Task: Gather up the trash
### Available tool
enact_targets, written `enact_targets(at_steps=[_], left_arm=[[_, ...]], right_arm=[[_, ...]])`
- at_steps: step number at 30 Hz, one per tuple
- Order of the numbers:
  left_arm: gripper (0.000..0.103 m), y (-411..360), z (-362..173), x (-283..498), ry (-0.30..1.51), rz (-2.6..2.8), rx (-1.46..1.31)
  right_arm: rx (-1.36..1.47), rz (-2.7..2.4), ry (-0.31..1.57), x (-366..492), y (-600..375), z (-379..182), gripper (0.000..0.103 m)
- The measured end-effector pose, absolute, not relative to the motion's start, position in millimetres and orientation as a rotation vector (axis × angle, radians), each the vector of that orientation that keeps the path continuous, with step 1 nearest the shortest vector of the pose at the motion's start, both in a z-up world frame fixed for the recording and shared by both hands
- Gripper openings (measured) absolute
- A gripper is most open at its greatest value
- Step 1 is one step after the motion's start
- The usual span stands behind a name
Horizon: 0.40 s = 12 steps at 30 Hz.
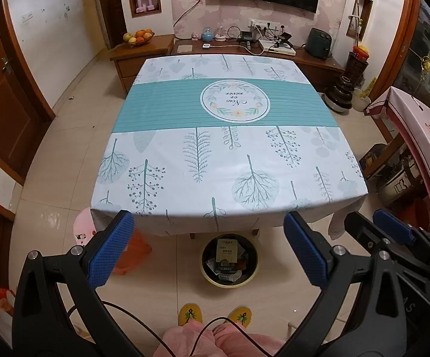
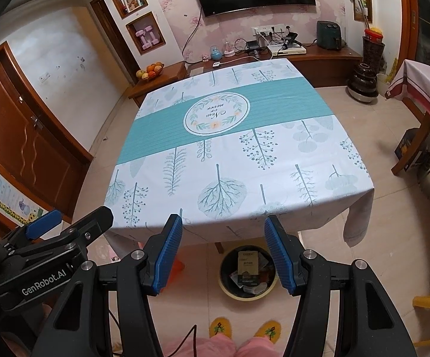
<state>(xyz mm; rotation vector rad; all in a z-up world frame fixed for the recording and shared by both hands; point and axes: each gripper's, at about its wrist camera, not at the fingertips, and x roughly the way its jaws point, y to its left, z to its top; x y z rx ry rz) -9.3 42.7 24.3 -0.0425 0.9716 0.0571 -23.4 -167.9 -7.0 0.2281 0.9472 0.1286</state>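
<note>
A square table (image 1: 230, 148) fills the middle of both views, draped in a white plastic cloth printed with teal leaves and a teal band across its centre. Beige tiled floor (image 1: 75, 136) lies open along its left side up to brown wooden doors, and on the right up to a second cloth-covered table at the frame edge. A white medallion (image 1: 235, 101) on the band reads "Now or never", upside down from here. Below the table's near edge, low centre of the frame, stands a round dark bin with a yellow rim (image 1: 230, 258) on the floor, holding trash: a box marked "CODEX", wrappers and a paper cup. The left tongs (image 1: 209, 247) stand wide apart, empty. The right tongs (image 2: 223, 251) stand apart, empty. The left tool's body reads "GenRobot.AI".
</note>
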Motion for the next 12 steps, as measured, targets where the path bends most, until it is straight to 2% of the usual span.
enact_targets(at_steps=[12], left_arm=[[0.099,35.7,20.3,-10.8,0.972,0.079,-0.044]], right_arm=[[0.221,0.130,0.946,-20.5,-169.6,-7.3,0.058]])
